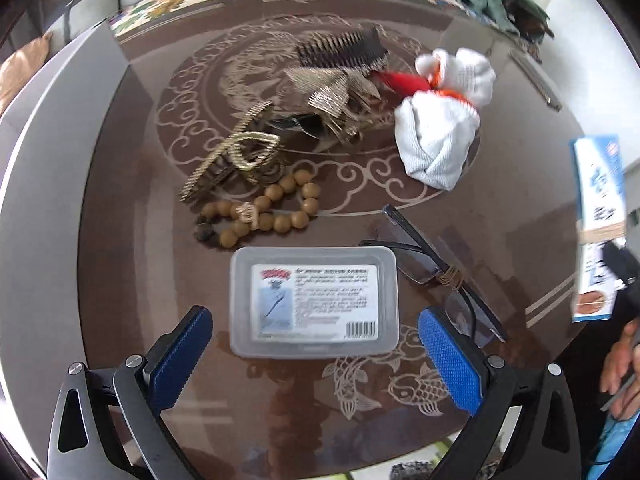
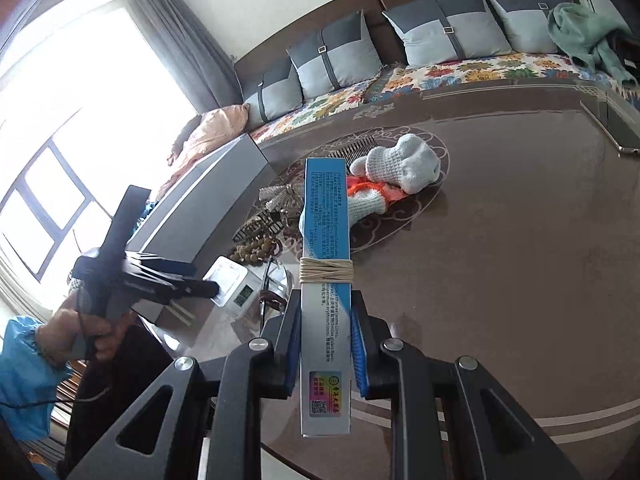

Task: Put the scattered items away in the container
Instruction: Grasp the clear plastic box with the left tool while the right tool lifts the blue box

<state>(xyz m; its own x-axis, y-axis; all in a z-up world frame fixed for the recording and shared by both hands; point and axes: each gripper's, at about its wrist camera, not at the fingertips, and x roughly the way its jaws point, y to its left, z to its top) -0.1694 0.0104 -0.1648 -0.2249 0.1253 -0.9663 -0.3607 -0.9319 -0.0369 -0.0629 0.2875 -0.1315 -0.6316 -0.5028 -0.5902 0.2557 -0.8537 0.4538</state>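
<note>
A clear plastic box [image 1: 314,300] with a printed label lies on the brown table, between the blue pads of my left gripper [image 1: 316,336], which is open and touches nothing. Beyond it lie a wooden bead bracelet [image 1: 264,208], gold hair claws [image 1: 236,156], a dark comb [image 1: 344,46], white gloves [image 1: 440,120] with red trim, and black glasses [image 1: 440,276]. My right gripper [image 2: 325,312] is shut on a long blue-and-white carton [image 2: 326,280] wrapped with rubber bands, held above the table. The same carton [image 1: 598,224] shows at the right edge of the left wrist view.
A grey slab [image 2: 192,208] borders the table's left side. A phone [image 2: 612,128] lies near the far right edge. Behind the table stands a sofa [image 2: 440,72] with cushions and a green cloth [image 2: 588,32]. A hand [image 2: 92,332] holds the left gripper.
</note>
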